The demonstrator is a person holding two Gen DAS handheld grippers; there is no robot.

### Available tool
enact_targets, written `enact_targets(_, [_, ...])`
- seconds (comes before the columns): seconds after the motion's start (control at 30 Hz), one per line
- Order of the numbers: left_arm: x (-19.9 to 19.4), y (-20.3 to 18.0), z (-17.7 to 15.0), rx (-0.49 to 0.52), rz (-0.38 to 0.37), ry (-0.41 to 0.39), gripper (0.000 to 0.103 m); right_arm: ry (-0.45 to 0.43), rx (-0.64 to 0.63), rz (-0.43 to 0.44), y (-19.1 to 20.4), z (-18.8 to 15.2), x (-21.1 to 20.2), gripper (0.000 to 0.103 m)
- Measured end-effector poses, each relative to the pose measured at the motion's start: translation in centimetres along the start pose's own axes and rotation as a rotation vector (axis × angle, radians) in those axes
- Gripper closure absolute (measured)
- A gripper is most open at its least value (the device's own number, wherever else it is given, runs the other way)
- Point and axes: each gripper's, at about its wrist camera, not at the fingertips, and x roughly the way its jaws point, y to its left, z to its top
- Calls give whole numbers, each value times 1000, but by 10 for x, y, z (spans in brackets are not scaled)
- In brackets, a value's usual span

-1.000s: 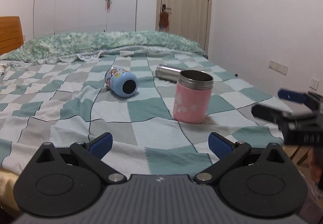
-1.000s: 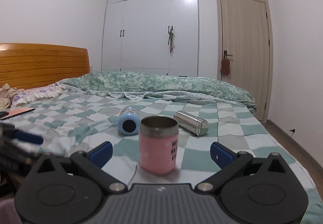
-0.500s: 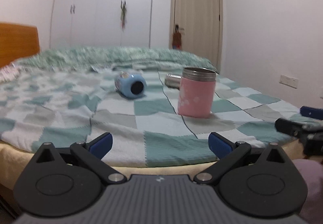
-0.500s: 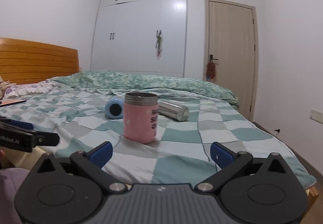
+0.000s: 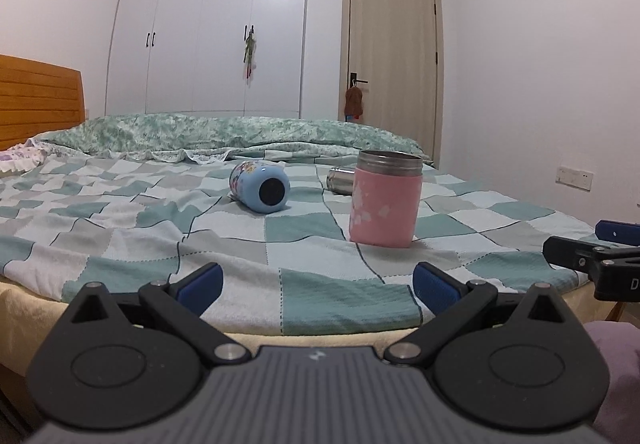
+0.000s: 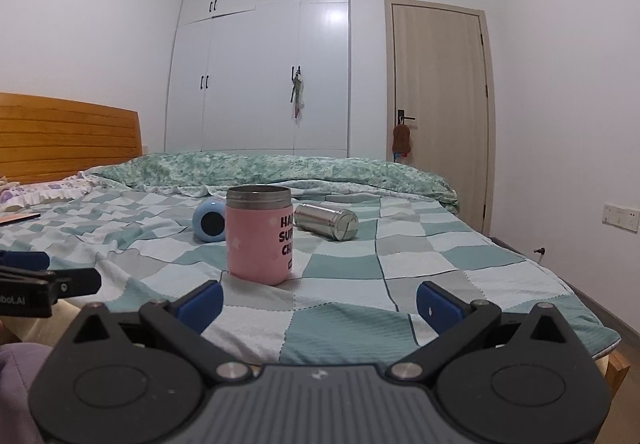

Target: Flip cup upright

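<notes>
A pink cup with a steel rim (image 5: 385, 198) (image 6: 259, 234) stands upright on the checked bedspread. A light blue cup (image 5: 260, 186) (image 6: 209, 221) lies on its side behind it, its base facing me. A steel flask (image 5: 340, 180) (image 6: 327, 220) also lies on its side further back. My left gripper (image 5: 318, 282) is open and empty, low at the bed's near edge, short of the cups. My right gripper (image 6: 320, 302) is open and empty, also at the near edge, just in front of the pink cup. Each gripper shows at the other view's edge.
The bed (image 5: 120, 212) carries a rumpled green quilt (image 6: 280, 168) at its far side and a wooden headboard (image 6: 68, 140) on the left. A white wardrobe (image 6: 260, 64) and a door (image 6: 440, 104) stand behind. The wall (image 6: 568, 104) is on the right.
Both grippers have drawn back and dropped low toward the bed's near edge, so the cups look farther off. The cups have not moved. Both grippers stayed open.
</notes>
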Motion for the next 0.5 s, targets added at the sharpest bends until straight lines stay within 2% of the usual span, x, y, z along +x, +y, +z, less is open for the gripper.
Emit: enact_targets(0.5, [-3, -3, 0, 9, 2, -17, 0, -7, -3, 2, 2, -1, -2, 0])
